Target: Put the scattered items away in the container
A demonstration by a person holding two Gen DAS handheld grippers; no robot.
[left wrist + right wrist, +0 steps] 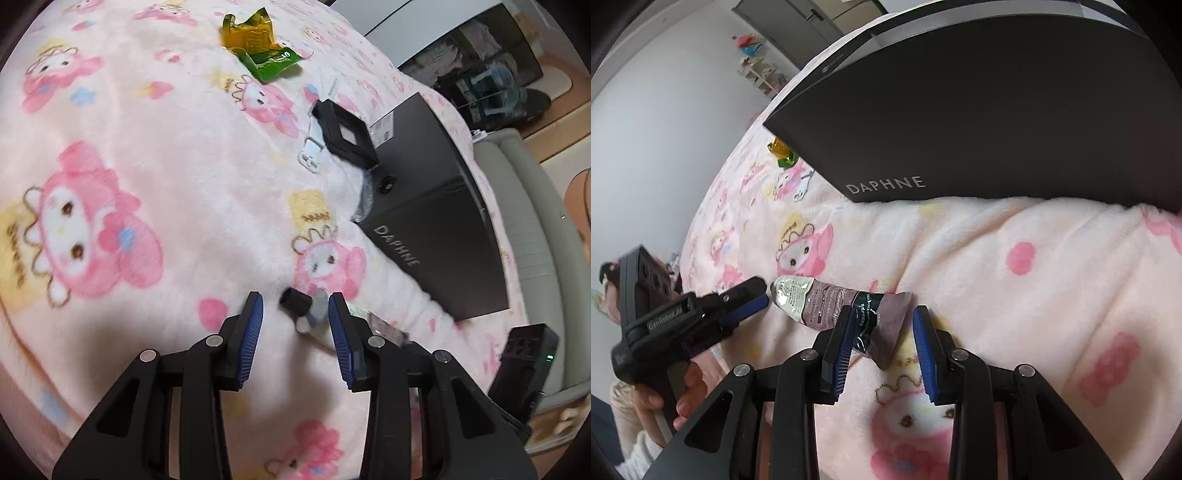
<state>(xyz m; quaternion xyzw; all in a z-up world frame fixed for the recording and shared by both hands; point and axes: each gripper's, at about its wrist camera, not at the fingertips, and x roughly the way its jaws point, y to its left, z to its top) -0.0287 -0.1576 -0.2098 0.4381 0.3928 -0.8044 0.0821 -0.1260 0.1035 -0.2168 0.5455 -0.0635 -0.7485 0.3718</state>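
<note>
Right between the fingers (923,325), tube (827,302).

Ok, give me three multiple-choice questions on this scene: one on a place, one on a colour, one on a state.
1. Where is the tube? A inside the box; B on the blanket; C held in the air.
2. Its cap is? A white; B black; C red.
3. The right gripper is? A open astride the tube's crimped end; B shut tight; C out of view.
Key: B, it lies on the blanket before the box; B, the cap is dark; A, a gap shows beside one pad.
</note>
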